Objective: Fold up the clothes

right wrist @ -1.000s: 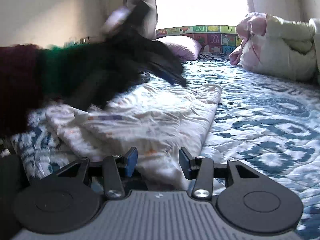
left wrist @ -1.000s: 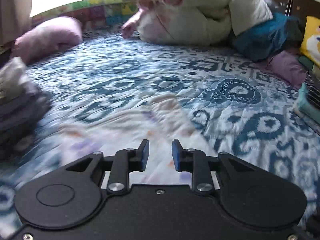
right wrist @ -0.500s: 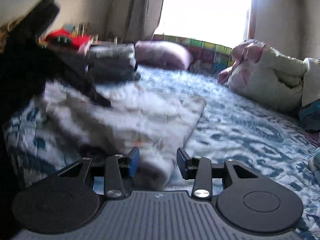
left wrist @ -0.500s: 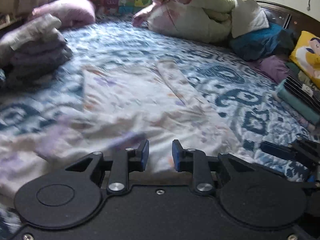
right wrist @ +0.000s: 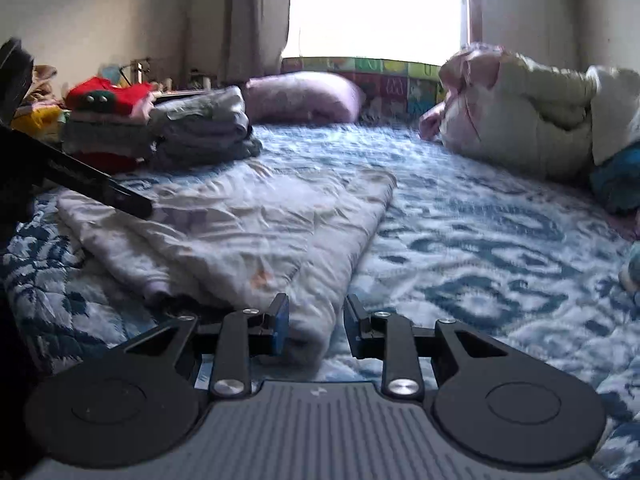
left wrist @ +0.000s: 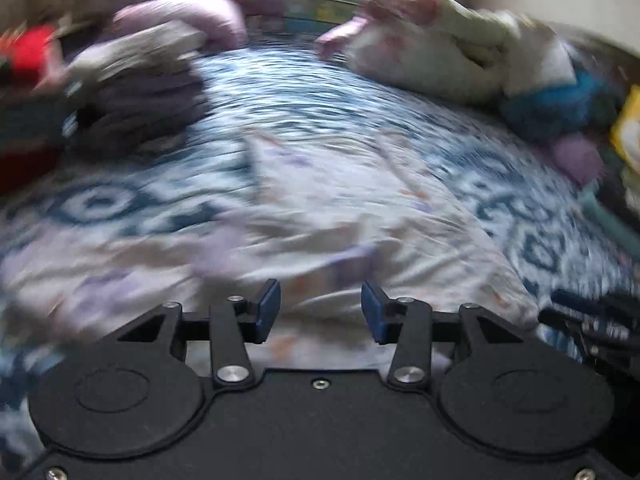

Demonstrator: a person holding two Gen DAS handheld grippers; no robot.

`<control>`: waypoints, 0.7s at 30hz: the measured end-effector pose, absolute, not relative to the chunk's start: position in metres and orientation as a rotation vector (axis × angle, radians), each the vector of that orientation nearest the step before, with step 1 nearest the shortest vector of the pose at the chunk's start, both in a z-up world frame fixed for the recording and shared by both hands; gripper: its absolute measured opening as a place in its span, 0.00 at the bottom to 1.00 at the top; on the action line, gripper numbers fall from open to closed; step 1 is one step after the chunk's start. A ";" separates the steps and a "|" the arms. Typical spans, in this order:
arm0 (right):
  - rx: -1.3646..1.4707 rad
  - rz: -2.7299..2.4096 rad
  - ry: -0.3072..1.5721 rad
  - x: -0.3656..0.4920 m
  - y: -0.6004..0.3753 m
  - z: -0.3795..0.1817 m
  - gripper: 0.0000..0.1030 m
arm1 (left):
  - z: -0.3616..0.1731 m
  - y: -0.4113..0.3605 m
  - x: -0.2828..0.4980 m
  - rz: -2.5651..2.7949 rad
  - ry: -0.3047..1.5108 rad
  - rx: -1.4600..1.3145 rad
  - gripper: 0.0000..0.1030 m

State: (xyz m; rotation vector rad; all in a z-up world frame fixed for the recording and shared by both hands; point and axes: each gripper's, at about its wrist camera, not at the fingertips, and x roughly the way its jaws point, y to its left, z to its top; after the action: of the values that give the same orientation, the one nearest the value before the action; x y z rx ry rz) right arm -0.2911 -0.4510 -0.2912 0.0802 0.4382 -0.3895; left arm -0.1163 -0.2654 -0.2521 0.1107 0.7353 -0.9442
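A pale printed garment [right wrist: 248, 236] lies partly folded on the blue patterned bedspread [right wrist: 480, 248]. It also shows, blurred, in the left wrist view [left wrist: 320, 232]. My right gripper [right wrist: 314, 322] is open, low over the garment's near corner, which lies between its fingers. My left gripper [left wrist: 320, 306] is open and empty just above the garment's near edge. The left gripper's fingers [right wrist: 100, 194] reach in from the left in the right wrist view. The right gripper's tips [left wrist: 592, 320] show at the right edge of the left wrist view.
A stack of folded grey clothes [right wrist: 200, 132] and a pile topped with red [right wrist: 108, 96] stand at the bed's left. A pink pillow [right wrist: 304, 96] lies at the back. Bundled bedding [right wrist: 520, 108] and a teal cushion [right wrist: 616, 176] fill the right.
My left gripper has swung left and opened wider over the garment. My right gripper has dropped lower and closer to the garment's near corner.
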 end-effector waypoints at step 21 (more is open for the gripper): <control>-0.079 -0.286 0.451 -0.254 -0.413 -0.300 0.44 | -0.233 -0.285 -0.063 -0.895 0.916 -0.478 0.06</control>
State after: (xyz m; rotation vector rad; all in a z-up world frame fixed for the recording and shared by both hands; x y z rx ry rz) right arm -0.2541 -0.4127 -0.3000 -0.0787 0.4514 -0.2855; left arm -0.0627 -0.2845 -0.2327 -0.4781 0.9161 -0.8954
